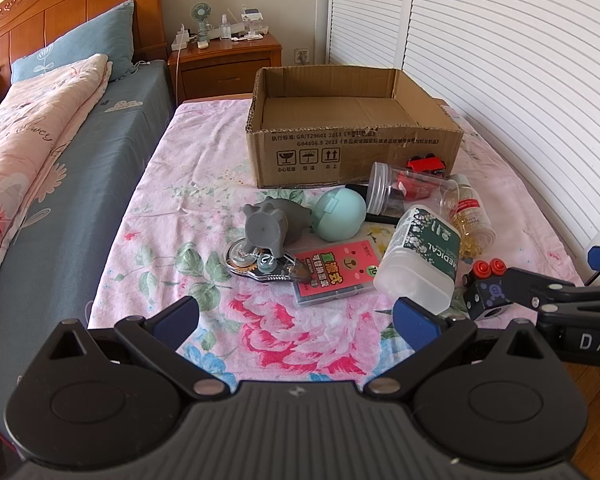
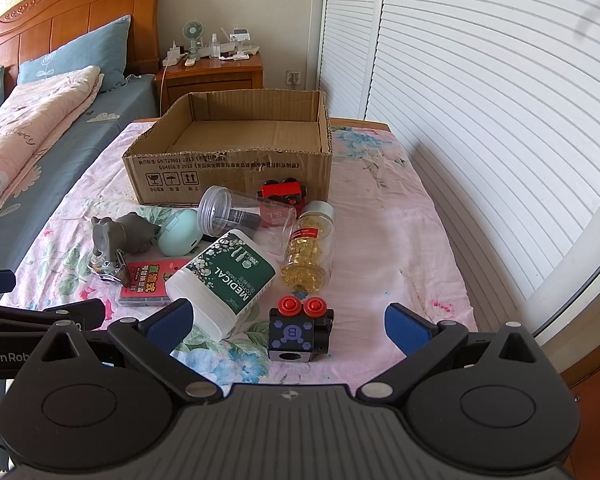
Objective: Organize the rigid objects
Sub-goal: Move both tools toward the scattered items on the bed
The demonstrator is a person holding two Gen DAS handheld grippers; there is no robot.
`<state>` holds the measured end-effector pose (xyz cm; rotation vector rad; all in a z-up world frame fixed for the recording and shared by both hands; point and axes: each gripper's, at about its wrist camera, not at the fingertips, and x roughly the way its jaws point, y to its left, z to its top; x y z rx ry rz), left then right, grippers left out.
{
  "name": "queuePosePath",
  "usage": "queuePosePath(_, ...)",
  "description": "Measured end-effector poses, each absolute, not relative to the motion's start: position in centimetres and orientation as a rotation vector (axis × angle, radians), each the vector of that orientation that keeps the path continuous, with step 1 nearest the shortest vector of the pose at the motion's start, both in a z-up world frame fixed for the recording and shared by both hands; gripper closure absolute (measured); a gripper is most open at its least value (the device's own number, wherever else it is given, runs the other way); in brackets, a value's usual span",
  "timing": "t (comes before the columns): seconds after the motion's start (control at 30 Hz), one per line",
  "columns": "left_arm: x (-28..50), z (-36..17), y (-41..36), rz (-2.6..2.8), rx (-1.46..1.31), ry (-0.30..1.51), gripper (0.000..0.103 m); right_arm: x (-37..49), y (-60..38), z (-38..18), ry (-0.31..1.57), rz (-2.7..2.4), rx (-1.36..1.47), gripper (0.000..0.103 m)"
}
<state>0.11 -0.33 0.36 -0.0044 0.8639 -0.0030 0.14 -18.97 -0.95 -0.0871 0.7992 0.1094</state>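
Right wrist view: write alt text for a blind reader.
An open right gripper hovers over a floral sheet strewn with objects: a black toy block nearest, a cotton swab tub and a capsule bottle. An empty cardboard box sits behind.

The objects lie heaped on the floral cloth (image 2: 380, 240) just before the cardboard box (image 2: 228, 168).

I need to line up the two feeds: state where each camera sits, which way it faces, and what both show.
Left wrist: on the left gripper, facing the cardboard box; own open fingers show, with the right gripper at the right edge.
Right wrist: on the right gripper, facing the cardboard box; the left gripper shows at the left edge.
Shared: box, swab jar, bed.
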Motion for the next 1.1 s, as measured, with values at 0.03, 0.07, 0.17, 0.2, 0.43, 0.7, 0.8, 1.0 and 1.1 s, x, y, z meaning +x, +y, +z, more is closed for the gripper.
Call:
queuePosePath(0.03, 0.11, 0.36, -0.34, -0.003, -0.004, 0.864, 0.001, 0.1, -18.96, -0.96, 0.798, 0.109, -0.087, 0.0)
queuePosePath(0.07, 0.12, 0.38, -0.35, -0.003, -0.004, 0.863, 0.001, 0.11, -18.93, -0.89, 0.797, 0.109, -0.086, 0.0)
queuePosePath(0.17, 0.11, 0.38, -0.32, -0.003, -0.004, 0.864, 0.001, 0.09, -18.92, -0.86, 0.796, 0.11, -0.086, 0.0)
queuePosePath(0.2, 0.13, 0.42, -0.36, -0.003, -0.003, 0.864, 0.001, 0.08, -18.94, -0.88, 0.796, 0.11, -0.086, 0.0)
queuePosePath(0.43, 0.04, 0.41, -0.28, -0.004, -0.004, 0.863, 0.001, 0.07, -18.95, -0.85, 0.796, 0.11, -0.086, 0.0)
queuePosePath(0.7, 0.02, 0.56, -0.23, -0.005, -0.004, 0.865, 0.001, 0.09, -18.78, -0.73, 0.792, 0.111, -0.086, 0.0)
queuePosePath(0.8, 0.01, 0.57, -0.2, -0.005, -0.006, 0.863, 0.001, 0.1, -18.9, -0.76, 0.794, 0.118, -0.078, 0.0)
queuePosePath(1.0, 0.24, 0.27, 0.03, -0.01, -0.009, 0.865, 0.001, 0.35, -18.85, -0.88, 0.79, 0.132, -0.091, 0.0)
queuePosePath(1.1, 0.33, 0.16, -0.02, -0.016, -0.008, 0.865, 0.001, 0.41, -18.85, -0.96, 0.788, 0.139, -0.091, 0.0)
